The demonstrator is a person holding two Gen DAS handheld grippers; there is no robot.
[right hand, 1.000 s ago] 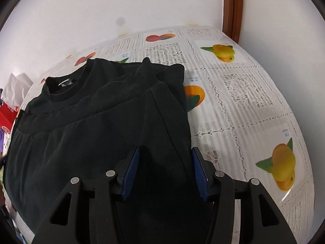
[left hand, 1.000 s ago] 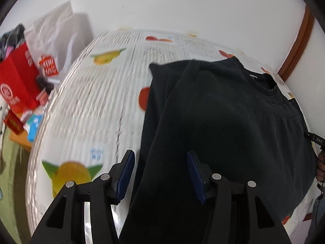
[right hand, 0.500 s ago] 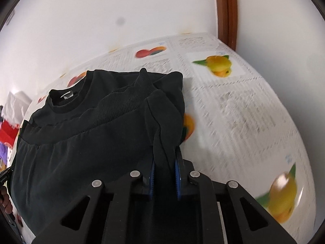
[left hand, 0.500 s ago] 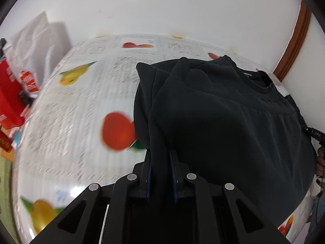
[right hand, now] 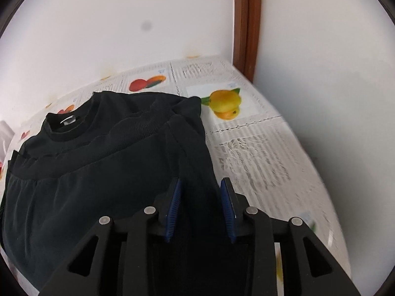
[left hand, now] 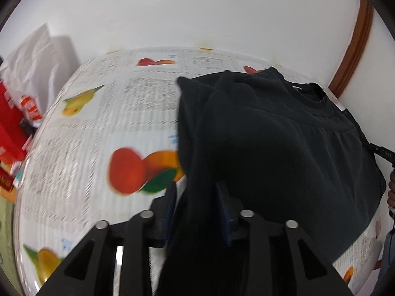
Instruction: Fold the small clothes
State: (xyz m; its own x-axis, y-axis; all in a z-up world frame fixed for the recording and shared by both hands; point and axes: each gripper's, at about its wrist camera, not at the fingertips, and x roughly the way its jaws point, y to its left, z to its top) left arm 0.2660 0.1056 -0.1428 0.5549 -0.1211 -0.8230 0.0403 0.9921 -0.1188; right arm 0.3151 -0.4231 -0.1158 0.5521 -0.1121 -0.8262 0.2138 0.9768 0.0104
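Item: black top, small garment, lying on the desk with its fruit-print cloth; collar toward 12 o'clock near the wall, body spread toward 6 o'clock, one sleeve already folded inward across the chest.

Change noted: half a second before, both tools were clamped tight on the fabric with the pads nearly meeting; at this moment the pads stood apart on both sides. The background was blurred in both views, so the tools were moving. Judged meaning: the side edges had been carried to where they were wanted and were being let go, so one fold step was closing out and the next fold, likely hem toward collar, remained to be done.

Left tool: partly open, jaws a moderate gap apart. A ridge of dark fabric stood between the pads at the garment's 9 o'clock edge; the fabric appeared to touch both pads loosely rather than being pinched.

Right tool: partly open, about the same gap. The garment's 3 o'clock edge ran up between the blue pads; cloth lay in the gap, slack, not clamped.

Other: red packaging and a white bag at the desk's 9 o'clock edge, well apart from the garment.
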